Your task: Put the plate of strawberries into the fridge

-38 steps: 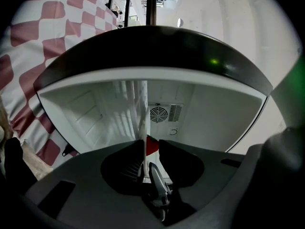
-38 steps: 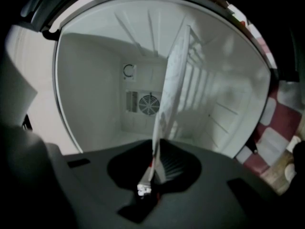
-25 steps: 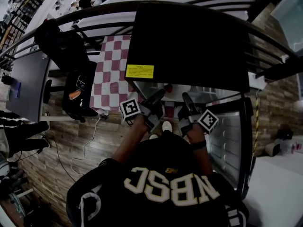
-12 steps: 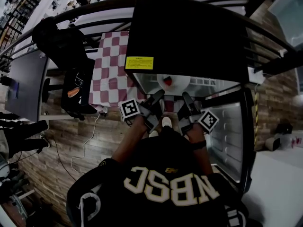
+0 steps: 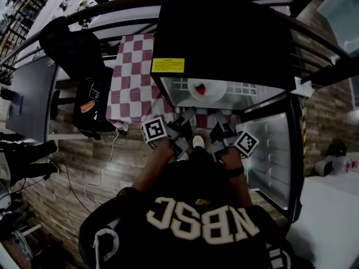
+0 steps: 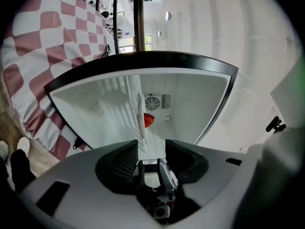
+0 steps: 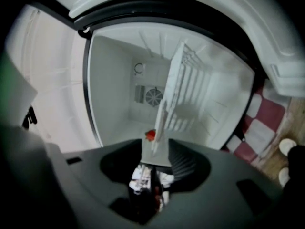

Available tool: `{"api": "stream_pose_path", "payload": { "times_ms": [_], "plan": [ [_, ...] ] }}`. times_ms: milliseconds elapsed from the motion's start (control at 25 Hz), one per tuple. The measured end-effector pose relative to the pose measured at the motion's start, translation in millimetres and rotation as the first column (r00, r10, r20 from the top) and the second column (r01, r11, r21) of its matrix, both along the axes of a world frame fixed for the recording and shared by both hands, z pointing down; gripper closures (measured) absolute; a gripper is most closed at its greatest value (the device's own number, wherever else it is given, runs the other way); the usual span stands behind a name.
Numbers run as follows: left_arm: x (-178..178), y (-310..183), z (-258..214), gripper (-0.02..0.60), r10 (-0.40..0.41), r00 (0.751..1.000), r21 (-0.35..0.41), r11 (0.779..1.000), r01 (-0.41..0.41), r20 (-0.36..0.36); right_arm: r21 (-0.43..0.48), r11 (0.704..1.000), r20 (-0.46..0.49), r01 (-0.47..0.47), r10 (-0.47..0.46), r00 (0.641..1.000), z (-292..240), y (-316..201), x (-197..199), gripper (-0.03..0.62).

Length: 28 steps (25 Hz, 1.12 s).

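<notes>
The left gripper [image 6: 151, 149] and the right gripper [image 7: 156, 154] each have their two jaws spread with nothing between them, both just outside the mouth of the fridge [image 5: 224, 38]. Inside the fridge, on its wire shelf [image 5: 249, 88], sits one white plate [image 5: 214, 92] with one strawberry [image 5: 199, 87] showing. The fridge's single door [image 5: 270, 150] stands open.
</notes>
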<state>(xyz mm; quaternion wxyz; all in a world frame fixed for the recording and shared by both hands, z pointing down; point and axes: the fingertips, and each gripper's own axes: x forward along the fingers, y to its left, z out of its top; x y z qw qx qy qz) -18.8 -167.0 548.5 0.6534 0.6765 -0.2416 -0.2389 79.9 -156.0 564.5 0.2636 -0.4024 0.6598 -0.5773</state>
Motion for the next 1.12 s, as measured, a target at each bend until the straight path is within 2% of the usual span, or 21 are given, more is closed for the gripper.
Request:
{"api": "stream_pose_path", "payload": {
  "times_ms": [80,200,280,440,520,680,760,840,960,1120],
  "plan": [
    [-0.1,2.4,-0.6,0.391,0.013,0.999,0.021,1.000,-0.014,0.036,-0.004,1.000,-0.074,0.029,-0.029,0.997,0.3,4.5,-3.4,0.408],
    [0.6,5.5,-0.5,0.393,0.044,0.989,0.090,0.994,-0.057,0.139,-0.006,0.998,-0.157,0.055,-0.055,0.986,0.1,10.3,-7.5,0.411],
    [1.7,7.6,2.2,0.393,0.055,0.977,0.113,0.990,-0.080,0.205,0.037,0.997,-0.163,0.074,-0.067,0.984,-5.0,8.2,-11.6,0.414],
    [3.6,10.2,6.0,0.393,0.064,0.951,0.150,0.982,-0.114,0.303,-0.006,0.998,-0.176,0.056,-0.056,0.983,1.7,12.3,-9.1,0.424],
    [3.3,9.9,7.1,0.394,0.062,0.945,0.155,0.981,-0.118,0.322,0.035,0.997,-0.182,0.072,-0.064,0.981,-1.7,9.1,-10.2,0.428],
    [3.3,7.3,7.8,0.400,0.058,0.942,0.153,0.982,-0.114,0.330,0.035,0.997,-0.162,0.071,-0.064,0.985,-4.9,6.3,-9.2,0.437],
    [3.5,5.0,7.6,0.403,0.049,0.941,0.154,0.982,-0.107,0.335,0.081,0.993,-0.139,0.089,-0.077,0.987,-12.3,0.3,-12.5,0.444],
    [3.9,1.8,7.1,0.408,0.037,0.935,0.164,0.981,-0.101,0.353,0.101,0.989,-0.156,0.104,-0.087,0.984,-13.7,-3.9,-13.3,0.451],
    [4.1,-4.7,6.5,0.425,0.017,0.914,0.185,0.978,-0.100,0.405,0.099,0.988,-0.215,0.120,-0.096,0.972,-11.7,-9.8,-12.4,0.462],
    [2.8,-12.8,17.6,0.437,0.003,0.861,0.194,0.974,-0.118,0.508,0.091,0.985,-0.292,0.146,-0.114,0.950,-6.4,-19.0,-10.2,0.471]
  ]
}}
